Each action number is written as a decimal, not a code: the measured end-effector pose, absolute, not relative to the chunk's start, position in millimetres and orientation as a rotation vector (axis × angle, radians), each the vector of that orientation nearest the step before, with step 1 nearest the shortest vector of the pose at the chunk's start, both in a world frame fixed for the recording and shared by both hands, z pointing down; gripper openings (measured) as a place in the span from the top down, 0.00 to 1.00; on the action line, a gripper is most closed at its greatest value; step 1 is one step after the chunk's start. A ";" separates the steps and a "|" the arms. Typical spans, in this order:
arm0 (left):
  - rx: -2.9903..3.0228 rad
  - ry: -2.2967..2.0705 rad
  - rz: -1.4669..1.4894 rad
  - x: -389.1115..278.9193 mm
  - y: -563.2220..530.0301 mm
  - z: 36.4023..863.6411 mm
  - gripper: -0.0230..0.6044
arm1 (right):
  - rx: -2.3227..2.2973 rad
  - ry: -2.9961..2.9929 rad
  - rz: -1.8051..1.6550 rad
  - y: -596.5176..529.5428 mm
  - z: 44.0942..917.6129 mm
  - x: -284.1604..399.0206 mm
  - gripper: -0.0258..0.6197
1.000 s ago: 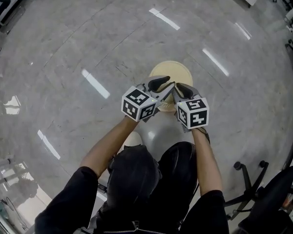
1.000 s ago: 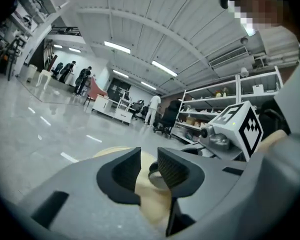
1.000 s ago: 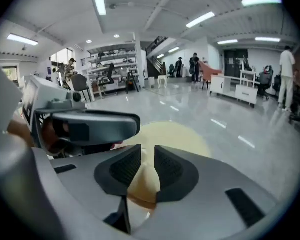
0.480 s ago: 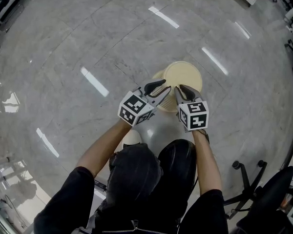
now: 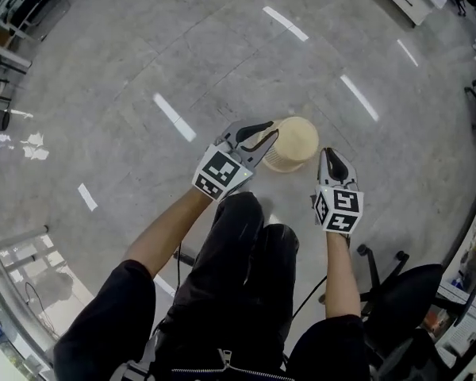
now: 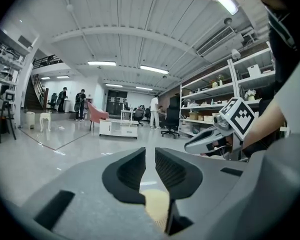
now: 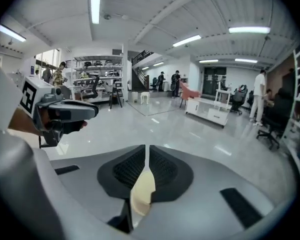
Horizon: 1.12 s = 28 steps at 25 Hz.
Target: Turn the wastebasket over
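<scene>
The beige wastebasket [image 5: 290, 143] stands on the grey floor with a flat closed end facing up. Both grippers are held up in the air above it and touch nothing. In the head view my left gripper [image 5: 259, 138] overlaps the basket's left side, and my right gripper [image 5: 331, 163] is off to its right. The left jaws [image 6: 150, 151] are closing, with a narrow gap and nothing between them. The right jaws [image 7: 146, 149] are closing to a thin slit, also empty. The basket [image 6: 156, 204] [image 7: 142, 191] shows far below through each gap.
A rolling office chair [image 5: 401, 292] stands close at my right. Shelving [image 6: 215, 104] lines one side of the hall, a white low cabinet [image 7: 210, 111] and a pink chair [image 6: 96, 115] stand further off, and several people stand in the distance.
Both grippers have lifted away from the wastebasket as the person straightened up. The right gripper has drawn off to the right, and both pairs of jaws have narrowed.
</scene>
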<state>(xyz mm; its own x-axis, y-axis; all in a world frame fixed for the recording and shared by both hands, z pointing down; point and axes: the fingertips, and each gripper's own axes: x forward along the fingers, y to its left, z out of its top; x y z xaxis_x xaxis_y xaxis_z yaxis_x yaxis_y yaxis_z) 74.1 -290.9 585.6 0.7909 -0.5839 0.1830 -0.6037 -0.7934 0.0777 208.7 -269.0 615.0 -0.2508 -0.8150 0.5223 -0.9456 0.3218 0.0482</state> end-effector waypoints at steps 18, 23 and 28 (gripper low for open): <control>2.722 -1.152 0.188 53.0 -146.5 179.1 0.95 | 1.938 -2.079 0.364 -95.9 195.5 201.9 0.95; 2.751 -1.112 0.219 52.6 -136.0 173.1 0.96 | 1.942 -2.089 0.365 -90.4 188.9 197.9 0.95; 2.727 -1.126 0.202 53.2 -136.5 174.3 0.96 | 1.925 -2.108 0.351 -92.4 185.6 192.8 0.95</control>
<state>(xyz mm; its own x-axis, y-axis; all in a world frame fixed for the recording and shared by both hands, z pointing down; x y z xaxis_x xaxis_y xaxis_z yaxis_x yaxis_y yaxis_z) 53.2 -136.5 174.3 0.7033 -0.6836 0.1951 -0.7088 -0.6955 0.1177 192.8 -92.4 185.6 -0.0846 -0.9318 0.3529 -0.9959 0.0904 -0.0001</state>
